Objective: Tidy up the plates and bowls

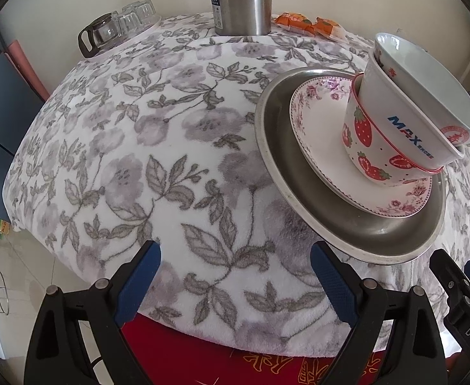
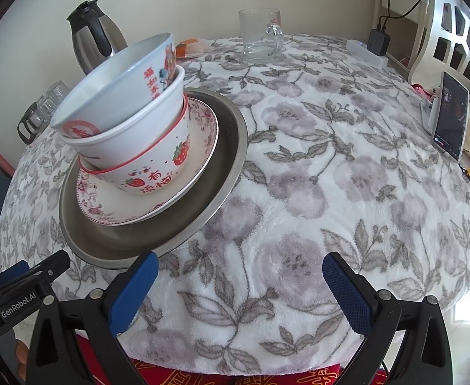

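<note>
Left tool (image 1: 235,279) hangs wide open over the floral fleece tabletop (image 1: 170,147), gripping nothing. To its right sits the stack: a round steel tray (image 1: 357,234), a pink-flowered saucer plate (image 1: 331,166) on it, then a strawberry-print bowl (image 1: 360,134), a white bowl with blue lettering (image 1: 405,118) and a pale blue-white bowl (image 1: 427,73) nested on top, all visibly leaning. That lean is the worry: a nudge on the tray rim could topple the bowls, and the soft cloth gives poor footing. Right tool (image 2: 239,288) is also spread wide and empty, beside the tray's near edge.
</note>
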{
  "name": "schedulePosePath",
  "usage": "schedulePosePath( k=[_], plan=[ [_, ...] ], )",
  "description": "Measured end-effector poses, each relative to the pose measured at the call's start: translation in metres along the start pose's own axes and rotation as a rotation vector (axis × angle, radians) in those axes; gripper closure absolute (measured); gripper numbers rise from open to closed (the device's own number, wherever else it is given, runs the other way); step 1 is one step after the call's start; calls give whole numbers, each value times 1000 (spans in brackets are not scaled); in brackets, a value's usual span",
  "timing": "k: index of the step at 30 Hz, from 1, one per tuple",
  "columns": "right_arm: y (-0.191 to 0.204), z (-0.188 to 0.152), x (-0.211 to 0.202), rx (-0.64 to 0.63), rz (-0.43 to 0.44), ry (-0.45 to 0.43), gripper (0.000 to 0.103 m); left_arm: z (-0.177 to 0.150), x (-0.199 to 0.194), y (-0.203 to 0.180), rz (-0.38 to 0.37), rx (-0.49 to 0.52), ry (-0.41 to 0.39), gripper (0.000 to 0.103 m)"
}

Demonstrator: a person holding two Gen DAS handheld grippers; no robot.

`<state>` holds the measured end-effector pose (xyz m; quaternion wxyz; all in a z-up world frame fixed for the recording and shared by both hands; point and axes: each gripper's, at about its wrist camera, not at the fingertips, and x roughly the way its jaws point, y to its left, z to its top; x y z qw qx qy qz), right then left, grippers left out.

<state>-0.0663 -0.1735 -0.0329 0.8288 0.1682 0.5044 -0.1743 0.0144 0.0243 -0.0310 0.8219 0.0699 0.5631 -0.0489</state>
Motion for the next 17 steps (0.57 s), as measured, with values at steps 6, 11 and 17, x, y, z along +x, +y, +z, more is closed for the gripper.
schedulePosePath(
  k=[6, 11, 17],
  plan=[
    [0, 0, 0, 0, 0, 1, 0, 0, 0, 0, 5, -5, 3, 8],
    [0, 0, 1, 0, -1, 1, 0, 0, 0, -1, 8, -4, 1, 8],
    [-1, 0, 1, 1, -1, 3, 0, 0, 1, -1, 1, -5, 11, 8]
  ],
)
